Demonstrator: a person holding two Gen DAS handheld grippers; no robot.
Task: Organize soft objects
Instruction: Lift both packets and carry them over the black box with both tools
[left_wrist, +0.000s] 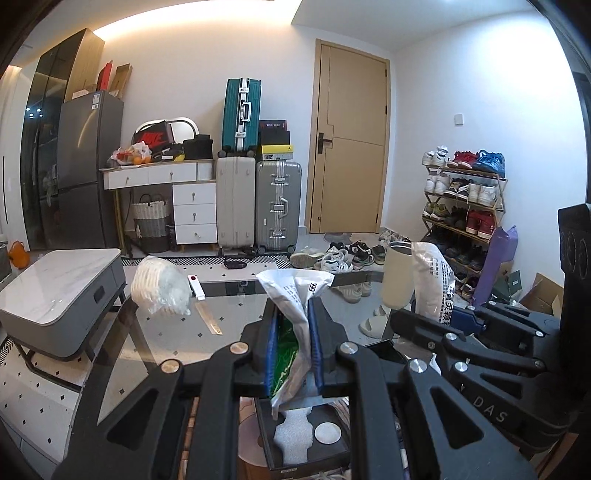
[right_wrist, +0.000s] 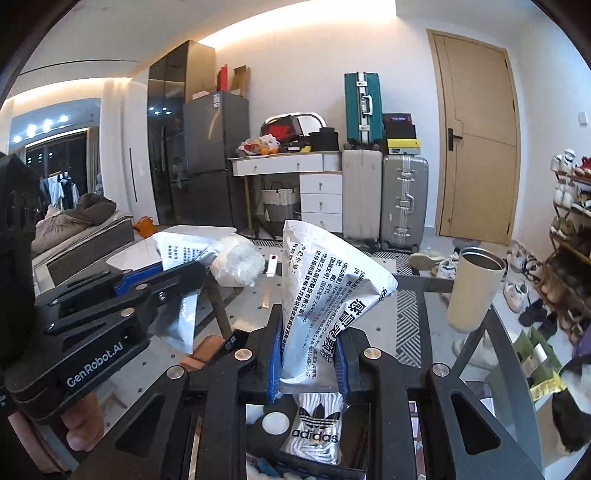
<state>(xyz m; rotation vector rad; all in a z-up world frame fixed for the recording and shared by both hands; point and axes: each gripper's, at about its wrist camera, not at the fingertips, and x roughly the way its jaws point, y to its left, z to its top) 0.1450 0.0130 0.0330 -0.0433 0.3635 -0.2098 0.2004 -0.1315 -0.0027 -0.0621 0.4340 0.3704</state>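
Note:
My left gripper (left_wrist: 293, 306) is shut on a white foil pouch with a green inner face (left_wrist: 295, 332), held above the glass table (left_wrist: 166, 332). My right gripper (right_wrist: 310, 325) is shut on another white foil pouch with black Chinese print (right_wrist: 325, 280). Each gripper shows in the other's view: the right one (left_wrist: 443, 317) beside the left, the left one (right_wrist: 162, 273) with its pouch (right_wrist: 181, 251). Below the grippers lies a black tray (left_wrist: 271, 443) with white foam, and a white Adidas item (right_wrist: 316, 432) lies under the right gripper.
A cream tumbler (right_wrist: 474, 291) stands on the table at the right. A white crumpled plastic bag (left_wrist: 162, 291) lies at the far left of the table, next to a small white stick (left_wrist: 195, 288) and a ruler (left_wrist: 208, 319). Suitcases, a shoe rack and a grey side table stand beyond.

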